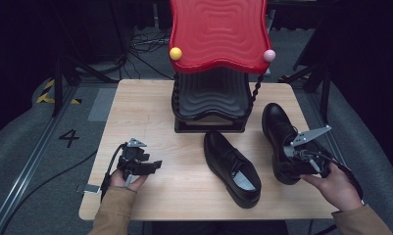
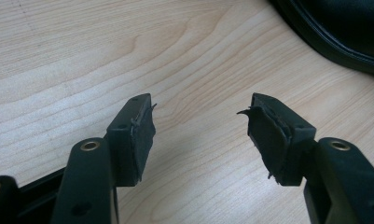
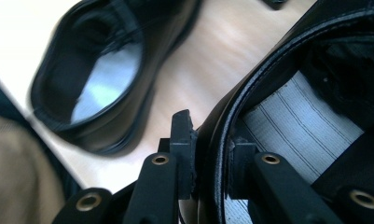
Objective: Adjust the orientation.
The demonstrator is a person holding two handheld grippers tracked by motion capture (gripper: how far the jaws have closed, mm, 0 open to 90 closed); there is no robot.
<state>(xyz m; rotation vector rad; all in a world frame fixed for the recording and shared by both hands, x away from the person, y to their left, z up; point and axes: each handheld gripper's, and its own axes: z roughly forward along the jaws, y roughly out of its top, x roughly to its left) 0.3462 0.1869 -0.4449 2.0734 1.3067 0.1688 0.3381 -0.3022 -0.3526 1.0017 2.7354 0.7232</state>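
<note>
Two black leather shoes are on the wooden table point(image 1: 150, 122). One shoe point(image 1: 232, 167) lies in the middle near the front, opening up. The other shoe point(image 1: 282, 137) is at the right, and my right gripper point(image 1: 291, 165) is shut on its heel rim. In the right gripper view the jaws pinch that shoe's collar point(image 3: 222, 140), one pad outside and one inside over the striped lining; the middle shoe point(image 3: 105, 70) lies beyond. My left gripper point(image 1: 152, 166) rests at the front left, open and holding nothing. Between its pads point(image 2: 140, 137) is bare wood, with a shoe's edge point(image 2: 343, 32) at the upper right.
A black shoe rack point(image 1: 211, 105) with a red wavy top point(image 1: 218, 34) stands at the back middle of the table, with a yellow ball point(image 1: 175, 53) and a pink ball point(image 1: 269, 55) on its corners. Cables lie on the floor behind.
</note>
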